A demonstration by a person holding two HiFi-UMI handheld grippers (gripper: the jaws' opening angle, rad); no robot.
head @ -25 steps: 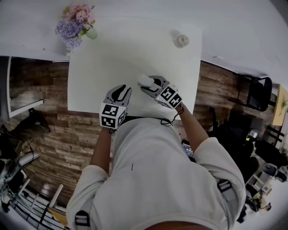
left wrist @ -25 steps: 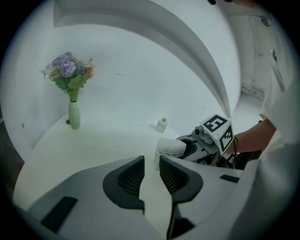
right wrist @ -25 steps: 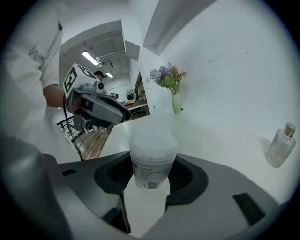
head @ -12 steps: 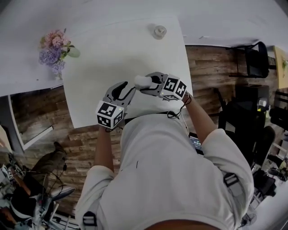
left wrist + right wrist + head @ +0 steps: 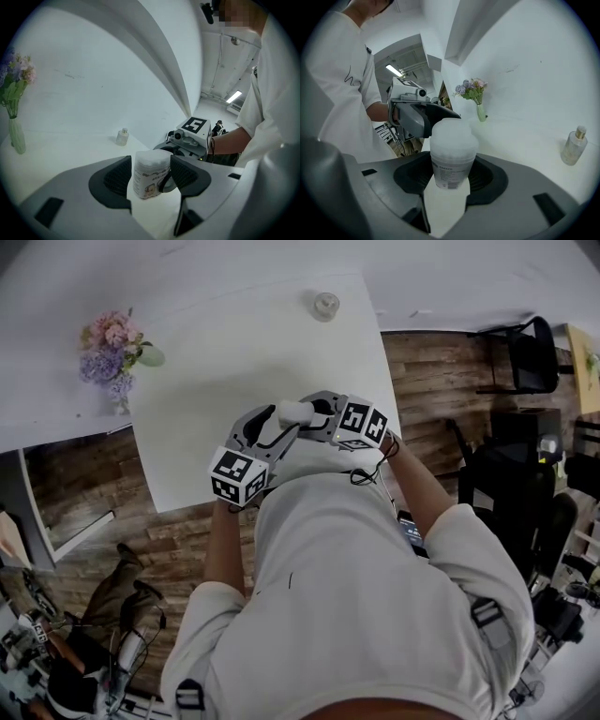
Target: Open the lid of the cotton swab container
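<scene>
The left gripper (image 5: 151,164) has just been opening its jaws wide around the top of the translucent plastic cotton swab container (image 5: 452,154), which the right gripper (image 5: 451,180) clamps above the near edge of the white table (image 5: 234,362); gripping the lid probably comes next.

Vase (image 5: 114,357) stands left on the table (image 5: 225,362), bottle (image 5: 325,305) at its far edge, container (image 5: 453,150) in the right tool (image 5: 450,176).

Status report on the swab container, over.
Right gripper clamped on cotton swab container. Left gripper just opened, container between jaws, not pressing. Lid still on. Small bottle well clear.
</scene>
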